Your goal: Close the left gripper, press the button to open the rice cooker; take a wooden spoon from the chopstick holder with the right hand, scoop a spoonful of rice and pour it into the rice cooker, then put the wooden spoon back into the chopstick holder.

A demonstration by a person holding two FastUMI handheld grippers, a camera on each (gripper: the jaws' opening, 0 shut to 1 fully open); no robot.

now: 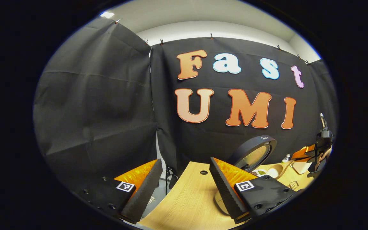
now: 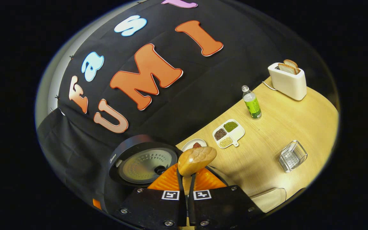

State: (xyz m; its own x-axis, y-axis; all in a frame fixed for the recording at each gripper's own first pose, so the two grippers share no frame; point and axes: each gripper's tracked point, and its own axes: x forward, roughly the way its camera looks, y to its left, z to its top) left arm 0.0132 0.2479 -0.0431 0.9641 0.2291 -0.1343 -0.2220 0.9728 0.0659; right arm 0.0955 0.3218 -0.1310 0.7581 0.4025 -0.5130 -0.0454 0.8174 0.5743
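In the right gripper view the right gripper (image 2: 186, 185) has its jaws closed on the handle of the wooden spoon (image 2: 196, 160); the pale, glossy bowl of the spoon stands up just past the fingertips, tilted over the open rice cooker (image 2: 144, 163) — its round lid raised, the perforated inner plate facing the camera. Beyond lie a small dish (image 2: 193, 143), a divided dish of beans (image 2: 228, 133), a green-labelled bottle (image 2: 252, 103), a white toaster (image 2: 287, 81) holding bread, and a clear holder (image 2: 292, 156) on the table (image 2: 267, 127). In the left gripper view the left gripper (image 1: 184, 188) hangs with jaws wide apart over the table edge — nothing between them; the rice cooker's lid stands beyond its right finger.
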